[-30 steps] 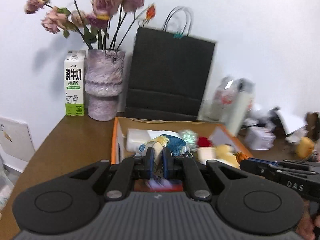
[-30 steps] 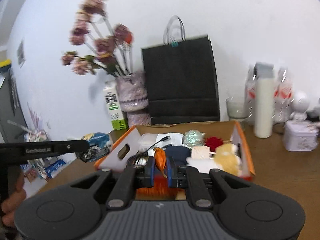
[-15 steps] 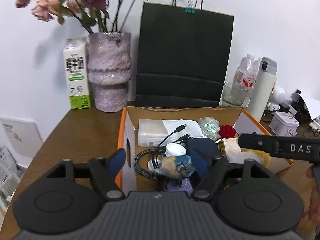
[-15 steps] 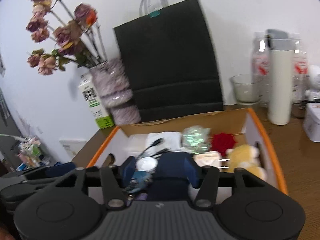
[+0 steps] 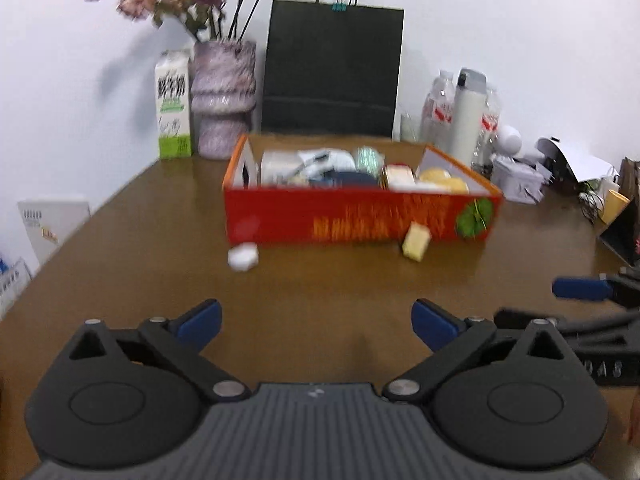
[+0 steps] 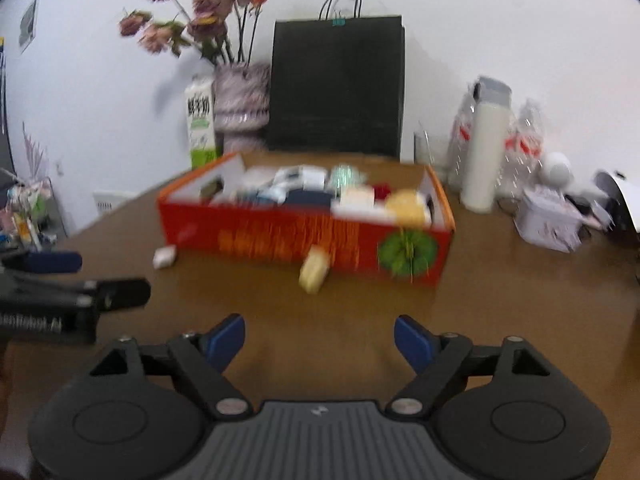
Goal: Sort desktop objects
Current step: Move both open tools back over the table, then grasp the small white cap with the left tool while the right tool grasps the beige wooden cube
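Glossy brown wooden table (image 5: pixel 320 280), printed red cardboard box (image 5: pixel 360 216), matt black paper bag (image 5: pixel 332 68)

The left gripper (image 5: pixel 316 322) hovers above the table's near edge with its blue-padded fingers (image 5: pixel 199 319) spread wide and nothing between them. The right gripper (image 6: pixel 320 342) hangs beside it at about the same height, its fingers (image 6: pixel 412 342) likewise parted and empty. Each shows at the edge of the other's view, both level and pointing forward.
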`<state>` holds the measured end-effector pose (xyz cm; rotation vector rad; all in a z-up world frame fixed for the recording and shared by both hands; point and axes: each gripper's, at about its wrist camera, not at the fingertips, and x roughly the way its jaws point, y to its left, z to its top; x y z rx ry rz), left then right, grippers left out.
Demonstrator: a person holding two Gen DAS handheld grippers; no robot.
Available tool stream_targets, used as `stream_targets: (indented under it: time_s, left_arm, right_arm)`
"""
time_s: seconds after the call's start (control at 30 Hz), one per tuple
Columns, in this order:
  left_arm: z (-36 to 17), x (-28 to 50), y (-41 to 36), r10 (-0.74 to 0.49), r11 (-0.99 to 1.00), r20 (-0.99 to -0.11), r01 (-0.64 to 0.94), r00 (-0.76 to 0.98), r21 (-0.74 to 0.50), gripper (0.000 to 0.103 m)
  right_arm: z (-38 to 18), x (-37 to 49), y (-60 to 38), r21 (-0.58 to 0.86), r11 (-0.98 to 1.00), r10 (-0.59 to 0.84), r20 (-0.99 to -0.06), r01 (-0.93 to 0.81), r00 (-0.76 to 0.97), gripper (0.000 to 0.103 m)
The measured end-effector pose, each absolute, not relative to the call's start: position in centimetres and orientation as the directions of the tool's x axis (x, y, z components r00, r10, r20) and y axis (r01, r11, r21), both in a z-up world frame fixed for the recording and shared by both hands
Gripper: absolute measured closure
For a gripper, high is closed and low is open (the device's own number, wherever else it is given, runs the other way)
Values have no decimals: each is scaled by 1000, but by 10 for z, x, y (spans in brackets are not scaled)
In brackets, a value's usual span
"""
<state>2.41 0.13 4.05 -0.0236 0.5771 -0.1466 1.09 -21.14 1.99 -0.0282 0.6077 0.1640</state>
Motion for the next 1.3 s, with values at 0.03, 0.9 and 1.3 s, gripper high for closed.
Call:
stream_targets:
  time_s: [0.03,0.9,1.3]
  left_arm:
    - [37,15,3,-150,989,-546,133,824,-72,0]
    - [7,-31,15,-118,993,-619,86,776,-82,0]
    - [33,130,20,-41,999,-573,54,819,7,33]
  right_arm:
    - [15,-1,-211,36,987,148,-583,-157,799,21]
    - [-4,-80,-208,69,995,103,-572,-78,814,12]
    - [29,82,-207,221,959,274,-562,-177,780,32]
